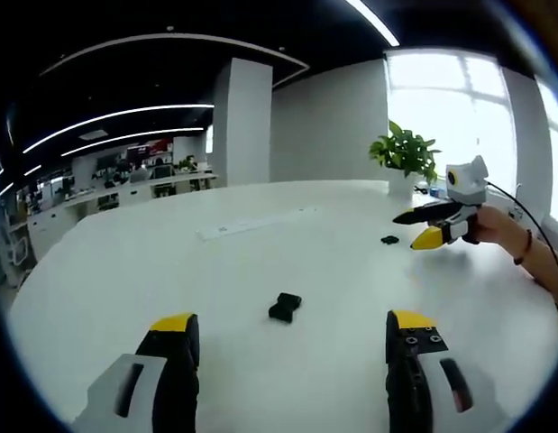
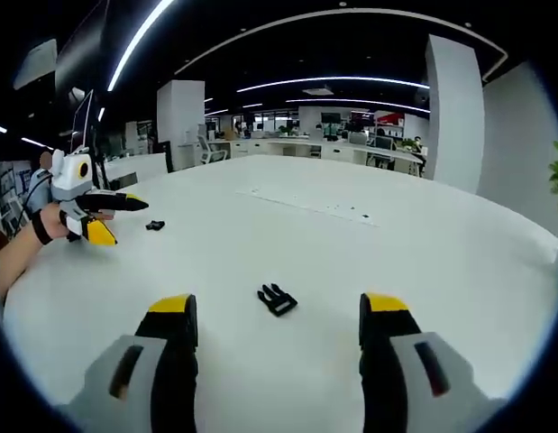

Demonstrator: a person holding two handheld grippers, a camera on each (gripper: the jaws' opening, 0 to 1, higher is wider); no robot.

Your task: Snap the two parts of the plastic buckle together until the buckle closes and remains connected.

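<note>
Two black buckle parts lie apart on the white table point(image 1: 215, 271). The blocky socket part point(image 1: 285, 307) rests just ahead of my left gripper point(image 1: 293, 321), whose jaws stand wide open with nothing between them. The small pronged part point(image 1: 389, 240) lies farther right, near my right gripper point(image 1: 416, 228), held by a hand. In the right gripper view the pronged part point(image 2: 277, 299) sits just ahead of my open right gripper point(image 2: 279, 304). The socket part point(image 2: 154, 225) lies far left beside my left gripper point(image 2: 123, 221).
A long white strip point(image 1: 256, 223) lies flat across the far half of the table point(image 2: 396, 262). A potted plant point(image 1: 405, 153) stands at the table's far edge by the bright window. Office desks and a white pillar point(image 1: 247, 122) stand beyond.
</note>
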